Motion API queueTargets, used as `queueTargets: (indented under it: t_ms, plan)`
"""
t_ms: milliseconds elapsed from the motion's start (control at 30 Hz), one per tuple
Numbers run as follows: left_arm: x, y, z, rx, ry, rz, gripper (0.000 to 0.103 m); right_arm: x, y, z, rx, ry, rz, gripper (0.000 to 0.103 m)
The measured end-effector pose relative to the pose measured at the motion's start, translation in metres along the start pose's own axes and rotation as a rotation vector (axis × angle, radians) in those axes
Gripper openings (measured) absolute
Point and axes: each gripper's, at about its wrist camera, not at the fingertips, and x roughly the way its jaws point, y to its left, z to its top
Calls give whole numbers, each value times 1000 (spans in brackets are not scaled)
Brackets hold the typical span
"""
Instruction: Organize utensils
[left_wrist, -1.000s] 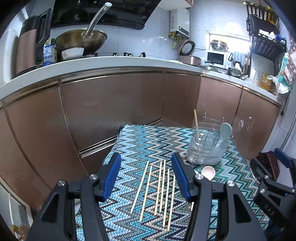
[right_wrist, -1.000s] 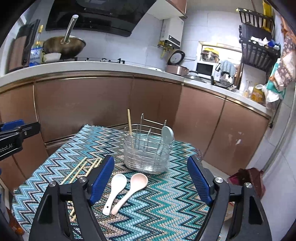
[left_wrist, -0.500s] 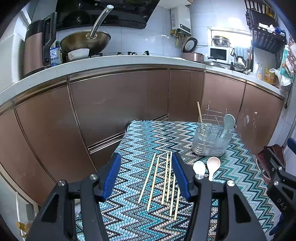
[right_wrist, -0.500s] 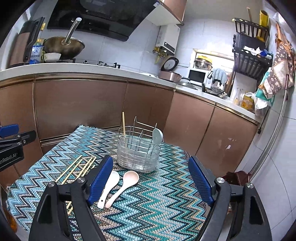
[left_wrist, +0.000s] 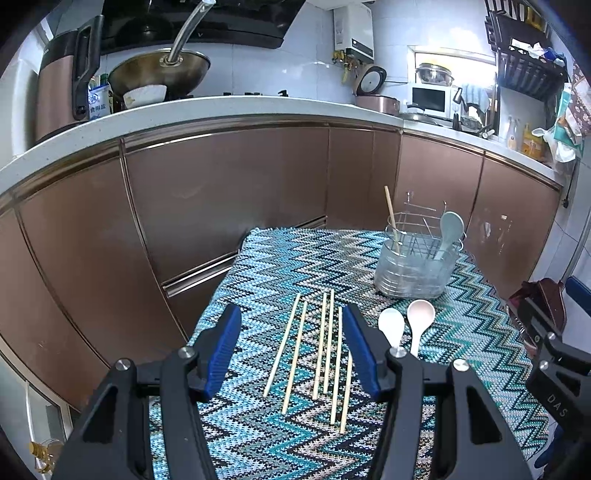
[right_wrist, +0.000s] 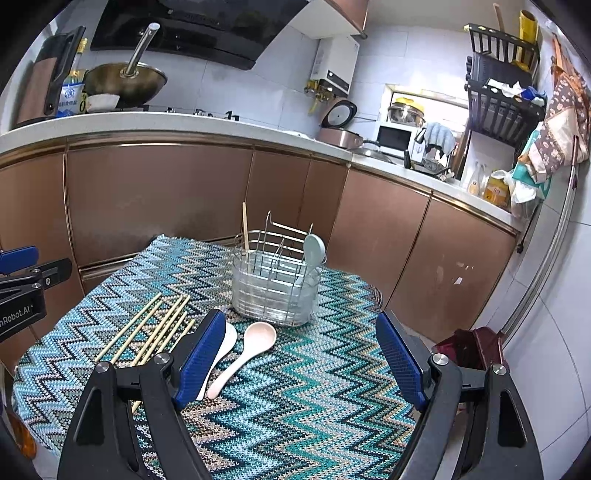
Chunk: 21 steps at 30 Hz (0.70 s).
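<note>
Six pale bamboo chopsticks (left_wrist: 325, 350) lie loose, roughly parallel, on the zigzag cloth (left_wrist: 461, 325), near-left. Right of them, side by side: white spoon (left_wrist: 392, 326) & pink spoon (left_wrist: 419, 317). Wire caddy (left_wrist: 417, 262) far right w/ one chopstick + grey-green spoon (left_wrist: 448, 230) upright. Left gripper (left_wrist: 293, 349) & right gripper (right_wrist: 303, 362) both wide open, holding nothing.

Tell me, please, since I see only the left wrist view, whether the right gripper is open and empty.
Observer: Yes, the right gripper is wide open, and its blue pads hold nothing.
Operator: Is the pale pink spoon's handle free?
Observer: Yes, the pale pink round-bowled spoon lies flat, its whole handle bare on the zigzag woven cloth.
Operator: And the white one?
Observer: The white round-bowled spoon lies just beside it, partly hidden behind that gripper's left finger.
</note>
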Motion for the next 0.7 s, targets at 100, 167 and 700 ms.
queueTargets:
  t_ms: [100,167,700]
  plan:
    - [5,-1,-2,1,9,-2,55,7,0,-3,-2,15,2,83]
    - [10,-3,-3,3,21,-3,55,11,-1,-4,-3,23,2,83]
    - [41,-7,-10,18,89,-16,55,38,6,-14,-13,92,20,83]
